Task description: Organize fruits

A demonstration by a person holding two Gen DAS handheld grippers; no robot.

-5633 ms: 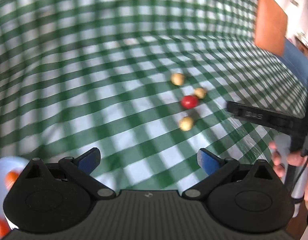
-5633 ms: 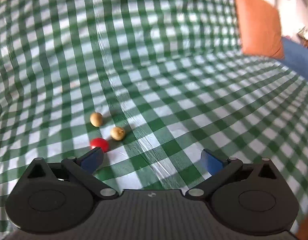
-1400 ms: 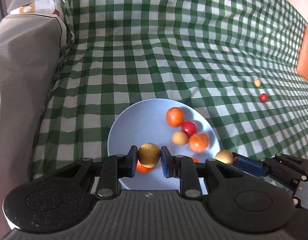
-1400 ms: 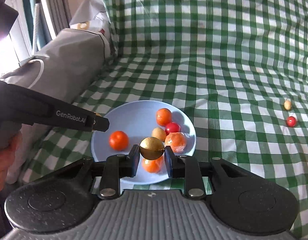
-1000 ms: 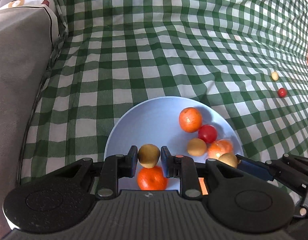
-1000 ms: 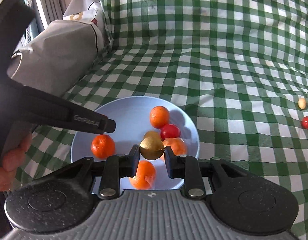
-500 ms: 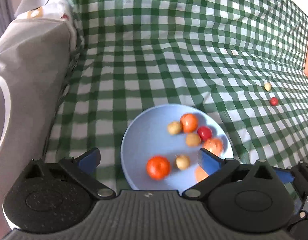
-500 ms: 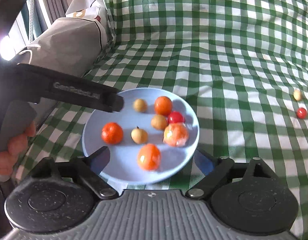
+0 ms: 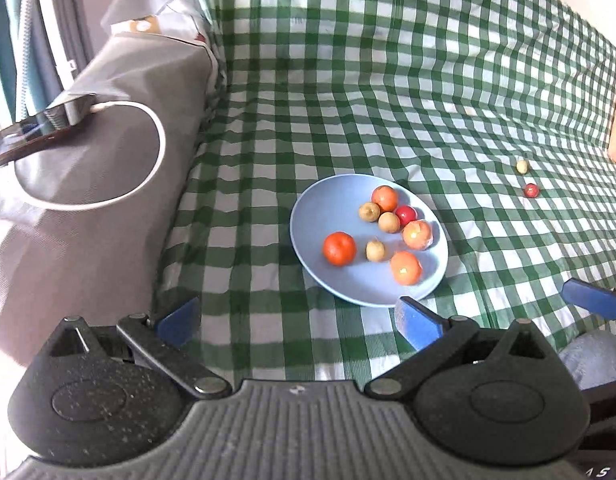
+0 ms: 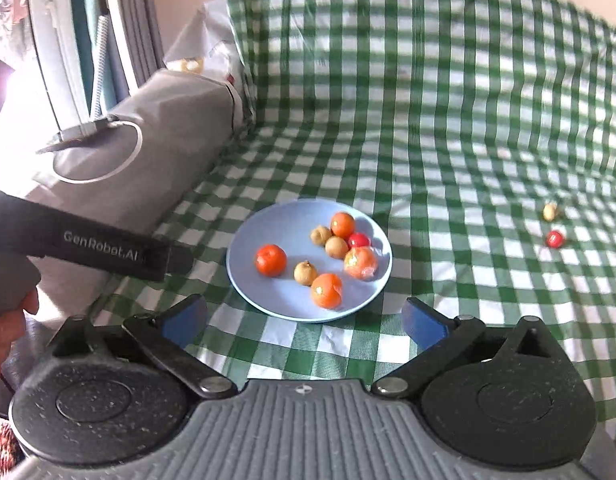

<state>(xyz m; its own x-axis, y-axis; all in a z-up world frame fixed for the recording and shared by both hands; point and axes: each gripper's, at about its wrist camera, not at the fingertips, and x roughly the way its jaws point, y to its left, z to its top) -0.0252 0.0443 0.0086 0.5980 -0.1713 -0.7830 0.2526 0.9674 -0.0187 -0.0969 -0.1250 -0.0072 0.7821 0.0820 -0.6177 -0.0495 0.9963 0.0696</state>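
While my left claw (image 9: pixel 295 322) hangs spread and empty, my right claw (image 10: pixel 303 322) is still opening (nothing between), short of the blue plate (image 10: pixel 267 288).

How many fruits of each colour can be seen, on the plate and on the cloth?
Orange: 4, all on the blue plate, e.g..
Tan-brown: 4, three on the plate, e.g., one on the checked cloth.
Red: 2, one on the plate, one on the cloth.
Total: 10.
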